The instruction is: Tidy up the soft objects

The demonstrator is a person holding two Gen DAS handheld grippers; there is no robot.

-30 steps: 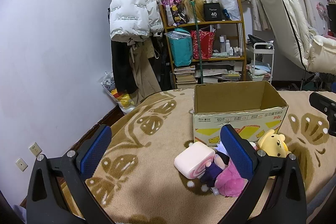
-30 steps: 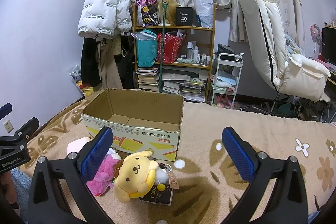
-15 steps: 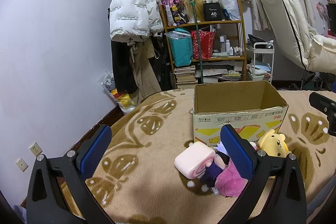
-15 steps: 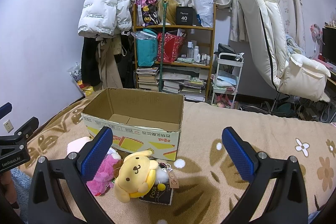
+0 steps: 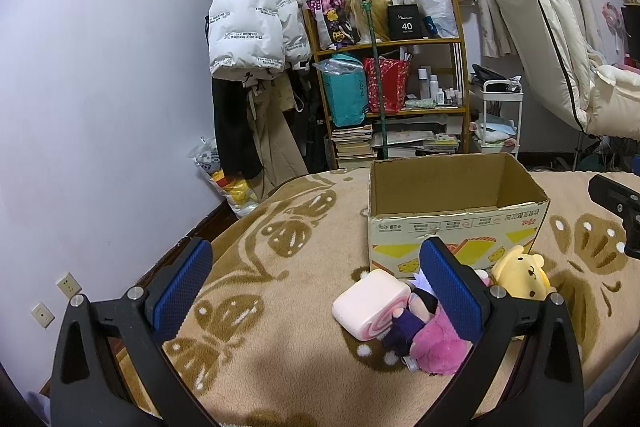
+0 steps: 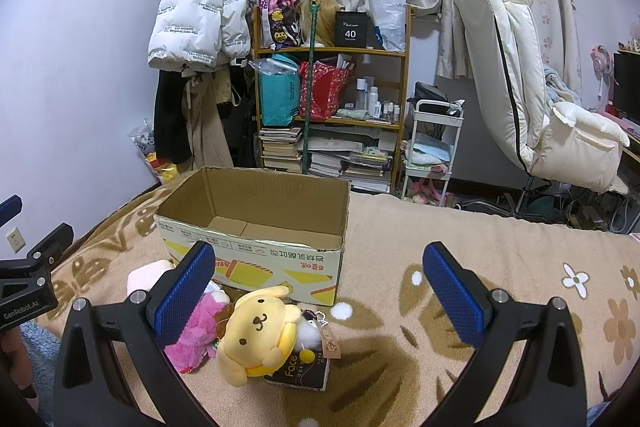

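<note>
Soft toys clustered on blanket (image 6: 460,247) just near of open cardboard box (image 6: 256,247): yellow dog plush (image 6: 256,331) atop dark "Face" box (image 6: 300,371), pink plush (image 6: 192,335) left of it, pink roll cushion (image 5: 370,305) farther left. Left gripper (image 5: 316,285) spread wide, holding nothing. Right gripper (image 6: 320,293) likewise wide, empty.

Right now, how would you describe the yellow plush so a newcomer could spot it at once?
Find the open cardboard box on the beige blanket. In the toy cluster before it sits the yellow plush dog, leaning on a dark box. It is the only yellow toy, right of the pink plush.
</note>
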